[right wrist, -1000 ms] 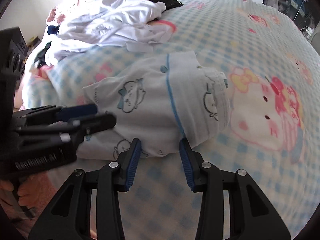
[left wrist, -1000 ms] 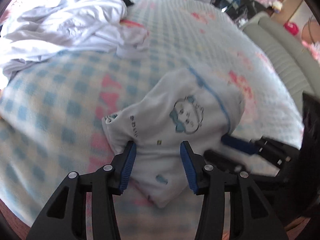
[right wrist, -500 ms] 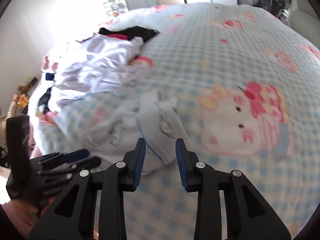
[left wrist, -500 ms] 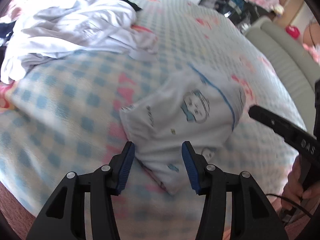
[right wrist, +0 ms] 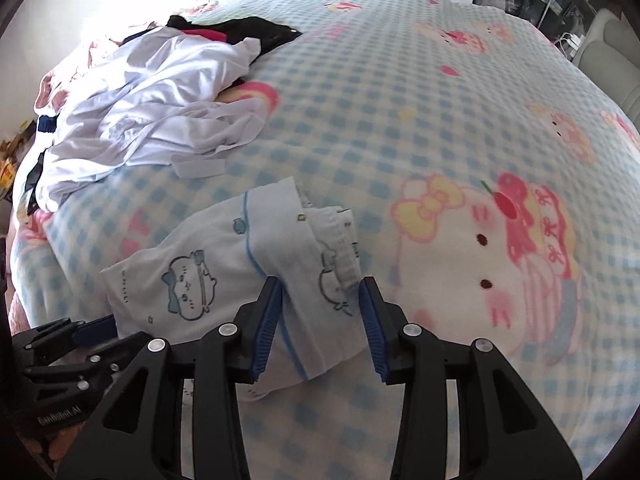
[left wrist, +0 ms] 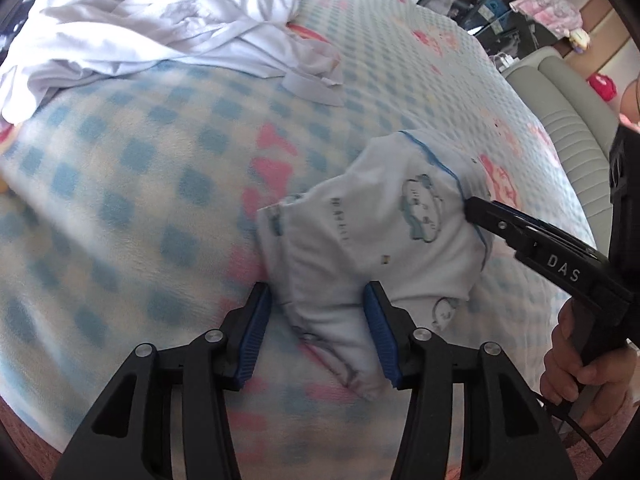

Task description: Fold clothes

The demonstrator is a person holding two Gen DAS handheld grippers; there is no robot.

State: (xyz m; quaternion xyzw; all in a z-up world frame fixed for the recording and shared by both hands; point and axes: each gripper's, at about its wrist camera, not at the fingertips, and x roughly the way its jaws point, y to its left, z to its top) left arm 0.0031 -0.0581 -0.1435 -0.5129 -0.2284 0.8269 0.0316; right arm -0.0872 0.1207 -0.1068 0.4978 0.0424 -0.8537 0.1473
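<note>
My left tongs (left wrist: 318, 330) stand apart, straddling the near edge of the small printed garment (left wrist: 372, 248), which lies bunched in a loose fold on the checked bed (left wrist: 132, 200). My right tongs (right wrist: 320, 314) are apart too, astride its opposite end. I'd pinch only the top layers, keep both corners level, and square the edges before pressing flat.

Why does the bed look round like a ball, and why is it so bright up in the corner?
Both wrist views use fisheye lenses, which bend the checked blanket into a dome. In the right wrist view, strong light washes out the top-left corner near the white clothes pile. In the left wrist view, the blanket's checks look smeared and soft.
</note>
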